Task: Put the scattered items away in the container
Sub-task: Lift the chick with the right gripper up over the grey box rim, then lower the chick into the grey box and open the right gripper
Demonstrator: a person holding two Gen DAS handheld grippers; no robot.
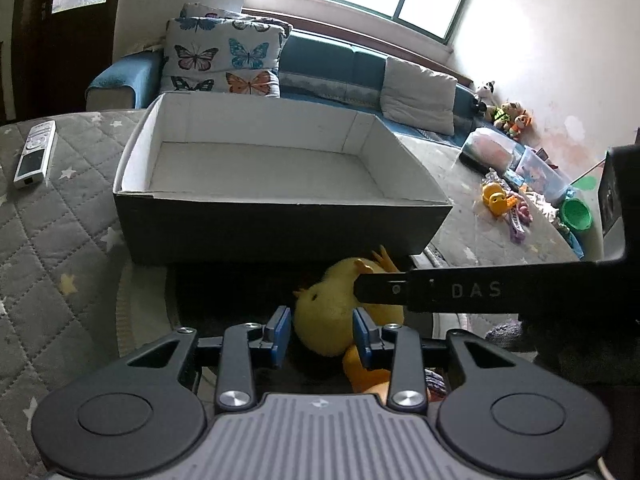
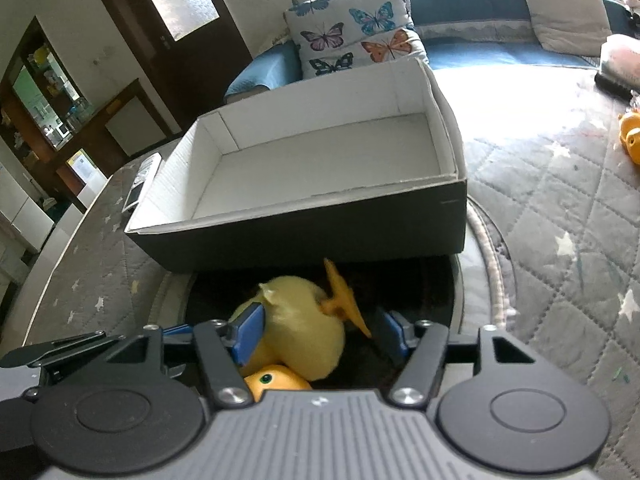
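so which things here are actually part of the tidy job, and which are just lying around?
Job:
- yellow plush duck, on the dark mat in front of the box
- cardboard box, empty
- left gripper, right gripper, both open around the duck

Lying about:
- remote control
- butterfly cushion
- yellow toy and green cup, possibly later pickups
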